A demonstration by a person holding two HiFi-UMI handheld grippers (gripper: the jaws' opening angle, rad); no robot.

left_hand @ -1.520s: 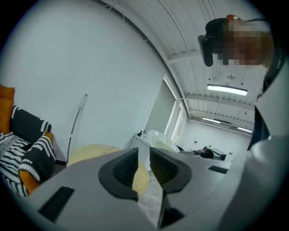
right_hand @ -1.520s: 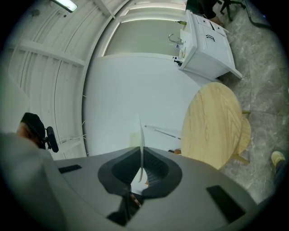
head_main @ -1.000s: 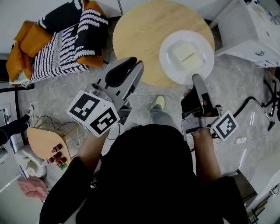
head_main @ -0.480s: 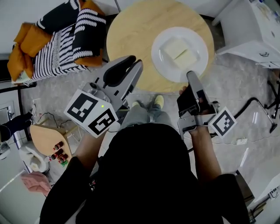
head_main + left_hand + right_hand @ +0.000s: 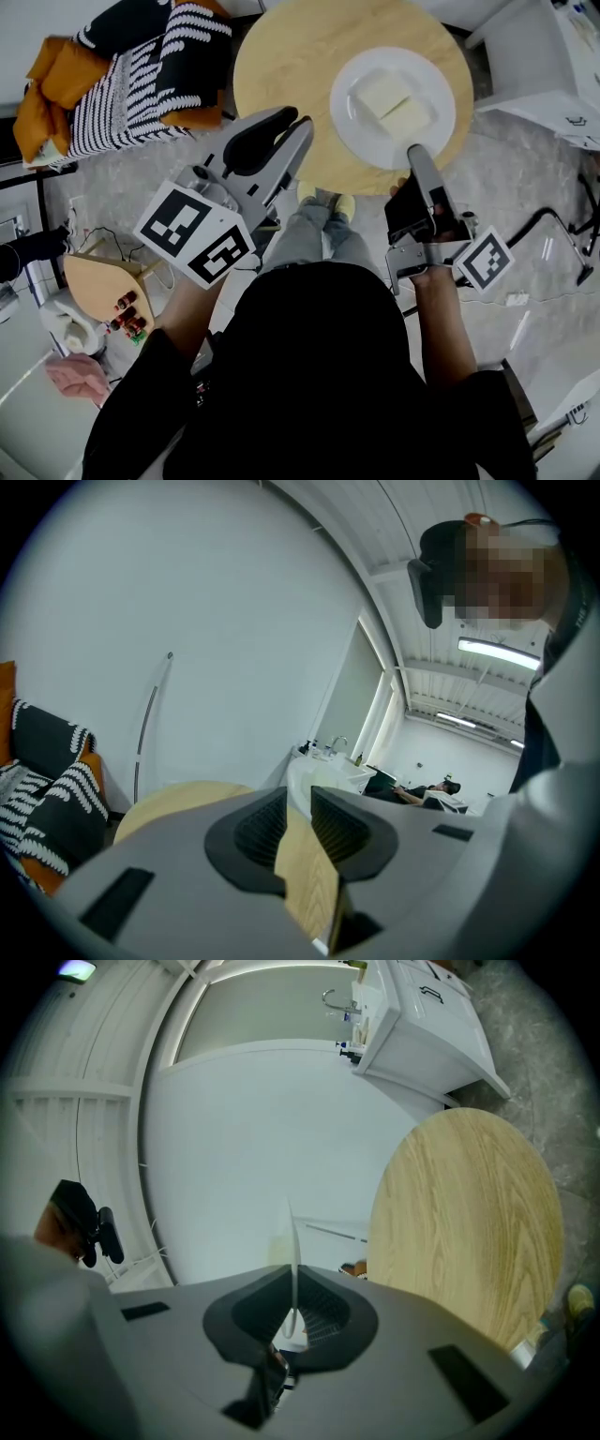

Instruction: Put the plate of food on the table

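Note:
A white plate (image 5: 352, 120) carrying two pale slabs of food (image 5: 395, 103) lies level over the right part of the round wooden table (image 5: 291, 66); whether it rests on the wood I cannot tell. My right gripper (image 5: 417, 155) is shut on the plate's near rim. In the right gripper view that rim (image 5: 293, 1241) shows edge-on between the jaws of the right gripper (image 5: 292, 1321), with the table (image 5: 469, 1213) beside it. My left gripper (image 5: 298, 127) hovers at the table's near left edge. Its jaws (image 5: 300, 822) stand slightly apart with nothing between them, only tabletop (image 5: 178, 799) beyond.
A black-and-white striped seat with orange cushions (image 5: 122, 75) stands left of the table. A white cabinet (image 5: 553, 66) is at the upper right. A low wooden stool with small bottles (image 5: 98, 300) sits at the lower left. A black cable (image 5: 553, 220) runs over the floor.
The plate now sits a little further in over the table. The person's legs and shoes have come forward to the table's near edge. Both grippers keep the same pose.

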